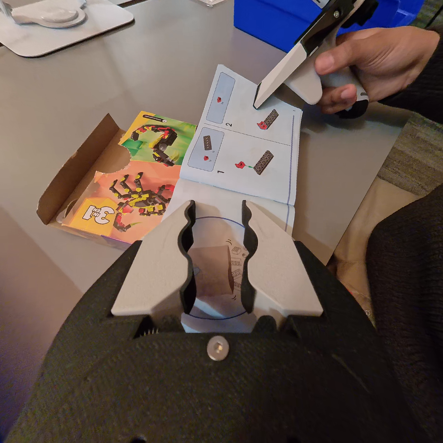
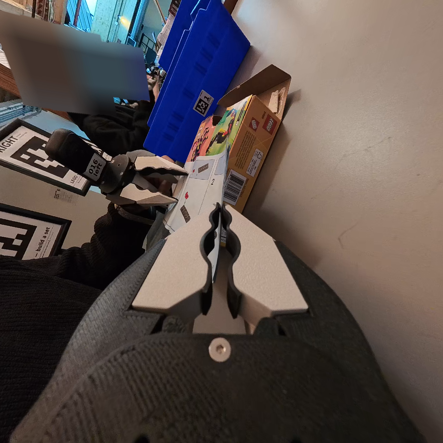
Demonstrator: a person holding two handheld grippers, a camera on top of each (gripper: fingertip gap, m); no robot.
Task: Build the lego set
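Observation:
A light-blue instruction booklet point(image 1: 251, 153) lies open on the grey table point(image 1: 143, 84), showing its first building steps. My left gripper point(image 1: 218, 206) is open and empty, hovering over the booklet's near page. My right gripper point(image 1: 257, 103), held by a hand, pinches the far page's edge and lifts it. In the right wrist view the right gripper point(image 2: 219, 207) is shut on the booklet page point(image 2: 199, 191), which stands edge-on between its fingers. The open left gripper point(image 2: 182, 186) sits beyond that page. The torn-open lego box point(image 1: 119, 179) lies left of the booklet; it also shows in the right wrist view point(image 2: 251, 148). No loose bricks are visible.
A blue bin point(image 1: 275, 21) stands behind the booklet and shows in the right wrist view point(image 2: 199, 79). A grey mat with a white object point(image 1: 60, 28) is at the far left. Framed marker cards point(image 2: 36, 155) stand at the left. The table's edge and a person's lap are at the right. Spacing between my two grippers at the tips: around 12 centimetres.

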